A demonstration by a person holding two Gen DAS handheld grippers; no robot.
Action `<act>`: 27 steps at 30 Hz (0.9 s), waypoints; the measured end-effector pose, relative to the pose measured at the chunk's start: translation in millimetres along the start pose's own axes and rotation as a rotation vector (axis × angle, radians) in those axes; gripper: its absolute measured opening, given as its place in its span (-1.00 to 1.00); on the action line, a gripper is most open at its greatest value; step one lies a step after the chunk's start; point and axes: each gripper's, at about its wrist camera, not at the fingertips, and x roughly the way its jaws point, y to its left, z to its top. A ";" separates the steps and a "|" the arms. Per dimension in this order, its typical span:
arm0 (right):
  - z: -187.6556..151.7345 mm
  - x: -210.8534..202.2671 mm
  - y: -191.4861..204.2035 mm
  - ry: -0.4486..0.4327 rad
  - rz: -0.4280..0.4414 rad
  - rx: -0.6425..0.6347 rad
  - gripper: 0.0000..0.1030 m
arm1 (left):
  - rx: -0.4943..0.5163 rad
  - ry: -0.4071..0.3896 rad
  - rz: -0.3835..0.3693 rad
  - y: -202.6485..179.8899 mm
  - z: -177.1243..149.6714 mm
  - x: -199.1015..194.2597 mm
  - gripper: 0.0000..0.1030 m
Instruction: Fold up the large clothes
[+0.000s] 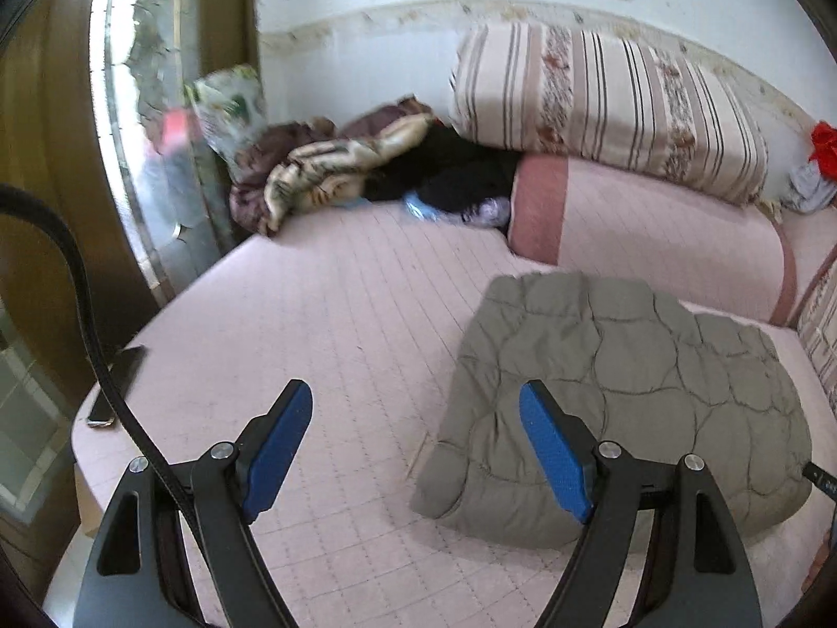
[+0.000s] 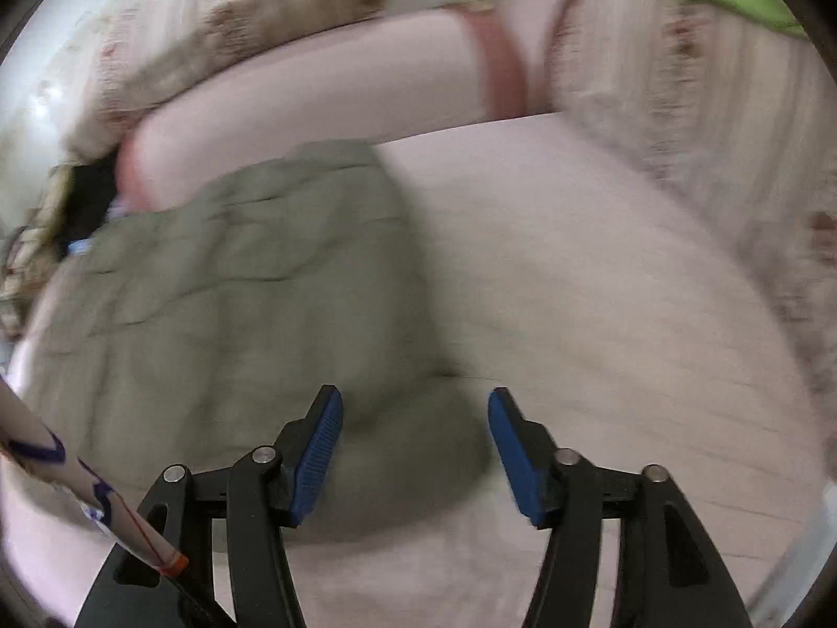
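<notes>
While both tools hang above the bed with nothing between their blue pads, the left claw (image 1: pixel 416 447) stands wide, its right finger over the near left edge of the olive-grey quilted padded jacket (image 1: pixel 617 397). The right claw (image 2: pixel 416 450) is likewise spread wide and empty, hovering over the jacket's near right corner, though that view is smeared by motion. Each claw sits at its own side of the garment, which suits a two-handed pinch of the near hem, or a release just made; I cannot tell which.

The jacket lies on the pale pink quilted bed cover (image 1: pixel 324 314), already gathered into a compact rectangle, so the folding looks well along. At the bed's left edge rests a dark flat phone (image 1: pixel 116 384), well apart from the jacket. Beyond the garment lies a pink rolled bolster with darker end bands (image 1: pixel 654 240), and on it a striped floral folded quilt (image 1: pixel 607 104). Farther left, a rumpled brown and cream blanket (image 1: pixel 319 172) sits against the wall.
</notes>
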 end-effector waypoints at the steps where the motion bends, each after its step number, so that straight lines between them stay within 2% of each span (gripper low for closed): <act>1: -0.1 -6.7 -8.3 -0.002 0.014 0.032 0.25 | -0.003 -0.010 0.005 1.0 0.2 -5.4 0.66; 3: -0.5 -21.9 -10.5 -0.027 0.037 0.061 0.25 | -0.017 -0.048 0.016 4.5 -1.3 -20.2 0.72; 5: -1.8 -39.0 3.6 -0.065 0.058 0.029 0.25 | -0.029 -0.079 0.014 6.7 -3.9 -34.4 0.76; 10: -21.1 -68.9 83.9 -0.105 0.155 -0.163 0.25 | -0.065 -0.141 0.025 12.2 -9.3 -65.3 0.83; 16: -44.9 -53.3 171.2 -0.052 0.251 -0.285 0.25 | -0.097 -0.254 0.133 27.4 -11.8 -97.3 0.94; 19: -50.8 -21.3 203.0 0.004 0.227 -0.315 0.26 | -0.107 -0.287 0.158 34.9 -12.7 -109.4 0.95; 21: -52.2 -8.3 208.6 0.011 0.190 -0.329 0.28 | -0.094 -0.293 0.165 37.3 -13.1 -113.9 0.95; 24: -53.8 -18.1 204.9 0.003 0.211 -0.309 0.28 | -0.057 -0.317 0.160 36.4 -17.8 -120.6 0.96; 26: -59.2 -29.2 195.3 0.005 0.224 -0.301 0.29 | -0.045 -0.309 0.114 35.1 -20.6 -122.2 0.96; 27: -64.1 -37.3 188.5 -0.006 0.218 -0.298 0.29 | -0.036 -0.287 0.065 32.9 -21.4 -120.8 0.97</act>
